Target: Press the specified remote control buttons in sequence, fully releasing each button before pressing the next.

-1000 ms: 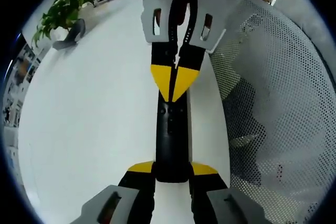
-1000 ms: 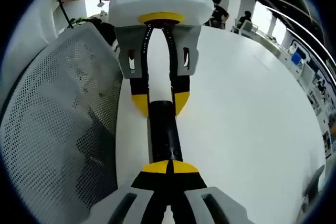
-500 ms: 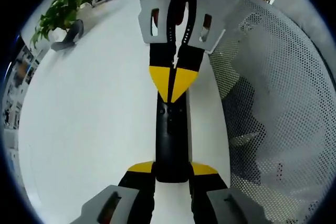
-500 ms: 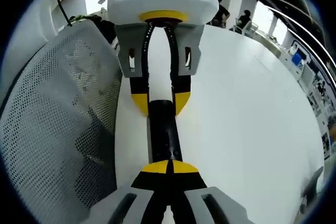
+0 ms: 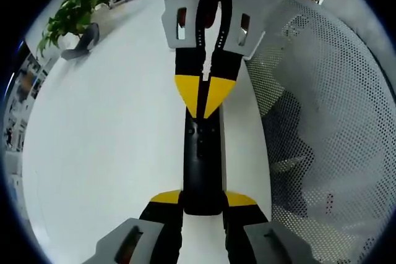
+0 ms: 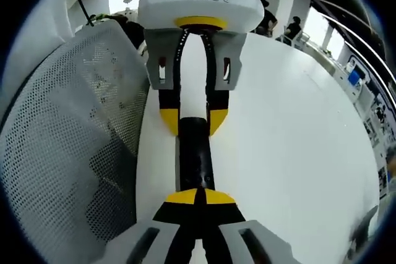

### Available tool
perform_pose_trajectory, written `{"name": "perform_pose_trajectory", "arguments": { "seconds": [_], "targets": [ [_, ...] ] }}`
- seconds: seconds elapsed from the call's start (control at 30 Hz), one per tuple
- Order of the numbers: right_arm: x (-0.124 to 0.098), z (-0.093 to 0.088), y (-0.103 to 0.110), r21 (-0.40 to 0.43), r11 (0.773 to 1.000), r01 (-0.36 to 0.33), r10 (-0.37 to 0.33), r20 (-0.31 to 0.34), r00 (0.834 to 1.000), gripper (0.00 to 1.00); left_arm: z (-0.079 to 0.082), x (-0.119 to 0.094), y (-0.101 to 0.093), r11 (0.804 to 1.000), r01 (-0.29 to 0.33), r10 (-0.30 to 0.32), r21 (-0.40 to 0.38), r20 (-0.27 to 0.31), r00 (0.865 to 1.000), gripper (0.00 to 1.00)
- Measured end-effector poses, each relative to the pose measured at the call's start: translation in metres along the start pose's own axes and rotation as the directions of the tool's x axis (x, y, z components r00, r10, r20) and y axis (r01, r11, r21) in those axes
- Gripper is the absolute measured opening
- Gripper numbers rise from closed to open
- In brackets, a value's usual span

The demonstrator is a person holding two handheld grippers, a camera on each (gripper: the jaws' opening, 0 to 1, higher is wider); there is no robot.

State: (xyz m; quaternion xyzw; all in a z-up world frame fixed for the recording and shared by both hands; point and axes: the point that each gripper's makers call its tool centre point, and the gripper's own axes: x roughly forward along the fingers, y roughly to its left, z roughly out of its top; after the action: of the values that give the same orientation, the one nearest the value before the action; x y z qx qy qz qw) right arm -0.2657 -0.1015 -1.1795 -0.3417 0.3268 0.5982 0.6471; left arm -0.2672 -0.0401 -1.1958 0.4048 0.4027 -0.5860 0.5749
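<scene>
Remote control (image 5: 202, 165): one; long, narrow black bar with a smooth matte face and small round buttons at its upper part, lying over the white table between the two grippers; in the right gripper view it shows as a black strip (image 6: 195, 156) running from the near yellow tips to the far ones
Left gripper (image 5: 203, 199): one; yellow-tipped black jaws on grey bodies, set narrow and clamped on the near end of the remote control; seen from the right gripper view (image 6: 193, 122) its tips flank the bar's far end
Right gripper (image 6: 200, 197): one; yellow tips pressed together into a single wedge, nothing between them, the point resting on the remote control; in the left gripper view (image 5: 202, 98) the same wedge points down onto the button end
Table (image 5: 105, 146): one; plain white, smooth, faintly glossy
Mesh chair back (image 5: 328, 128): one; pale grey perforated sheet, curved, standing just beside the table edge, a dark shape behind it too blurred to identify
Potted plant (image 5: 71, 17): one; green leafy, at the far table edge
Grey stand (image 5: 82, 41): one; slanted, beside the plant, form unclear
</scene>
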Motion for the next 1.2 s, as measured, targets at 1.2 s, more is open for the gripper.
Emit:
{"name": "perform_pose_trajectory", "arguments": {
  "seconds": [1.2],
  "targets": [
    [-0.002,-0.004,-0.006,0.001,1.000,-0.008,0.008,0.014,1.000,0.05,-0.001,0.000,0.000,1.000,0.012,-0.012,0.021,-0.004,1.000,0.24]
  ]
}}
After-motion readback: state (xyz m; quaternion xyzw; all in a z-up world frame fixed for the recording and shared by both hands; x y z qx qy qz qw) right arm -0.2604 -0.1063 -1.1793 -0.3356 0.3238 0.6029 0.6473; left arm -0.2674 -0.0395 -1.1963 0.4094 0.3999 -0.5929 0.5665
